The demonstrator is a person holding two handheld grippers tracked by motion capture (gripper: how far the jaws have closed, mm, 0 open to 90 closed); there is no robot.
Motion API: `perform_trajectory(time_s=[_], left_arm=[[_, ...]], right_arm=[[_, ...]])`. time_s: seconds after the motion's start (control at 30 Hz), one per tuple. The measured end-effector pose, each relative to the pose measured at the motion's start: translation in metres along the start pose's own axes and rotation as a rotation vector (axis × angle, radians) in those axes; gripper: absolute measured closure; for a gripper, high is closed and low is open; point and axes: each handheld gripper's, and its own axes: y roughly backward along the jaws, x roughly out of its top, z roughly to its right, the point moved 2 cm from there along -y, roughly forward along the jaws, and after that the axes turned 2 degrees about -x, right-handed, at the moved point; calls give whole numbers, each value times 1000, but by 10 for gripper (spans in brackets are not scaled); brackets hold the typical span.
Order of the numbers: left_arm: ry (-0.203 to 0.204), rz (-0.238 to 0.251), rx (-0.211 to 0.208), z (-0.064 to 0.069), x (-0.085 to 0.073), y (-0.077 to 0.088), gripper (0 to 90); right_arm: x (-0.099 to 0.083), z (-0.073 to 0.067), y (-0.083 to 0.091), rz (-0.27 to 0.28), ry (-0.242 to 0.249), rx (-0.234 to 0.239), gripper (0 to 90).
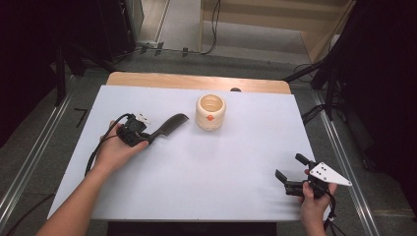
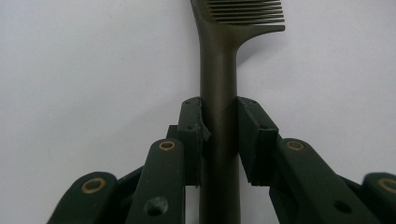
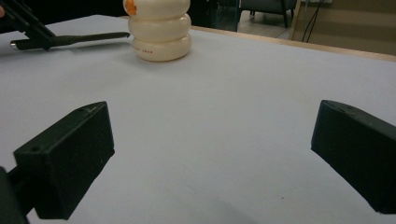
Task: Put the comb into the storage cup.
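left claw (image 2: 219, 135) clenched on comb (image 2: 219, 70) | right claw (image 3: 210, 154) released | cream pot (image 1: 210, 112) interior unclear

My tabletop (image 1: 196, 167) is a white sheet over a wooden board (image 1: 196, 81) whose far edge shows bare. Grey floor (image 1: 44, 132) around it, metal rails (image 1: 29, 157) running along both sides. Dark stands and black gear left and right, cables (image 1: 215, 29) trailing across the floor behind. Pale wooden platform (image 1: 265, 24) at the back. Light is even, soft shadows.
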Motion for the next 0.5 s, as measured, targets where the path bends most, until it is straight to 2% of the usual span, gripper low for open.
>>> perform_trajectory(time_s=[0.23, 0.5], left_arm=[[3, 43, 4, 2, -2, 8, 725], [28, 105, 3, 4, -6, 14, 724]], right_arm=[[0, 0, 0, -2, -2, 0, 0], [0, 0, -1, 1, -4, 8, 0]])
